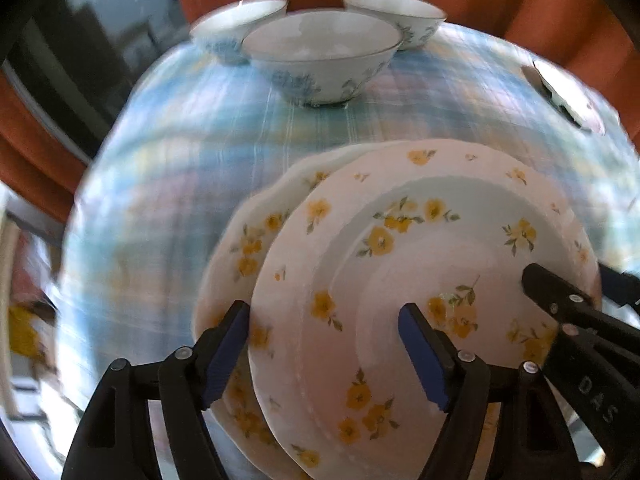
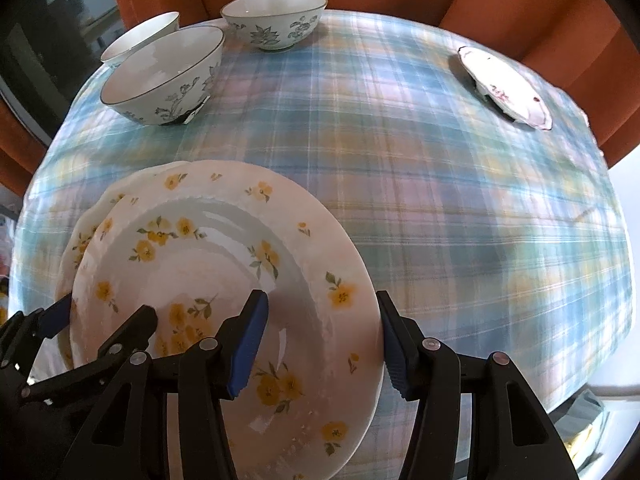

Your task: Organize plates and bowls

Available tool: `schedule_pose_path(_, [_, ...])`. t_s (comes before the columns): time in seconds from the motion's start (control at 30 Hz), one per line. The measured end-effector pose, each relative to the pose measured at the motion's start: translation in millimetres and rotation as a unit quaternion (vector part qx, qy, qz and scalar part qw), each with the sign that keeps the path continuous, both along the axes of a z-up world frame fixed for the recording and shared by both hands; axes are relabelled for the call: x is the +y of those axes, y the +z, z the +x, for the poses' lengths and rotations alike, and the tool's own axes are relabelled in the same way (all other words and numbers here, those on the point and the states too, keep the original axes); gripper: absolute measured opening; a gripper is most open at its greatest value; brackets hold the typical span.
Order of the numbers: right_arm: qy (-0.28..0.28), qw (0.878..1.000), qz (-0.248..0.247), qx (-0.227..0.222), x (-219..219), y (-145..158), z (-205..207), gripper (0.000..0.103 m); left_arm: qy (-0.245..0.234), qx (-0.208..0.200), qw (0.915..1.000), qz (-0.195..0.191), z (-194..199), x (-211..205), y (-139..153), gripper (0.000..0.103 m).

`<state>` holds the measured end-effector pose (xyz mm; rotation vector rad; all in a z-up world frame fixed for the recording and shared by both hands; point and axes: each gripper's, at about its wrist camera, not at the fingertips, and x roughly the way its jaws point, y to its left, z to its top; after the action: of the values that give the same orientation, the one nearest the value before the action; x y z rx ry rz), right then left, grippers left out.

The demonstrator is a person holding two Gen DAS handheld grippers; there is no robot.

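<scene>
From the left wrist, my left gripper (image 1: 324, 344) stands spread wide, straddling the left rim of the top yellow-flowered plate (image 1: 400, 280), which lies on a second plate (image 1: 240, 248); whether the pads touch I cannot tell. From the right wrist, my right gripper (image 2: 322, 340) is half spread astride the same plate's right rim, its outer finger just beside the edge. The checked bench (image 2: 440, 200) lies open beyond, three bowls (image 2: 168, 76) and a small plate (image 2: 508, 88) at its far edge.

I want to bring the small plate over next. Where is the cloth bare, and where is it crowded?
Bare: the wide middle of the plaid cloth, between the yellow-flower plates, the bowls and the small red-patterned plate. Crowded: the far corner with three bowls, and the near plates, where both claws work.
</scene>
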<state>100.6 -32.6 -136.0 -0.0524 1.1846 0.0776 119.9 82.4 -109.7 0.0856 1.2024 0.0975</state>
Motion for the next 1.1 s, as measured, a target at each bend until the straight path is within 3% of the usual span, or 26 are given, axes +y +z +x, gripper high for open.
schedule_pose_path(0.2, [-0.013,1.0,0.013,-0.018,-11,11,-5,0.057,0.006,0.0,0.9999,-0.011,2,5,3,0.082])
schedule_pose_path(0.43, [-0.025,0.999,0.017,-0.011,-15,15,-16,0.033,-0.007,-0.021,0.9995,-0.023,-4,13,15,0.082])
schedule_pose_path(0.8, [-0.035,0.999,-0.006,0.007,14,0,-20,0.037,-0.02,-0.012,0.9992,-0.032,-15,29,16,0.085])
schedule_pose_path(1.1, [-0.059,0.998,0.01,0.01,11,3,-20,0.039,-0.042,-0.018,0.998,-0.043,-18,27,26,0.085])
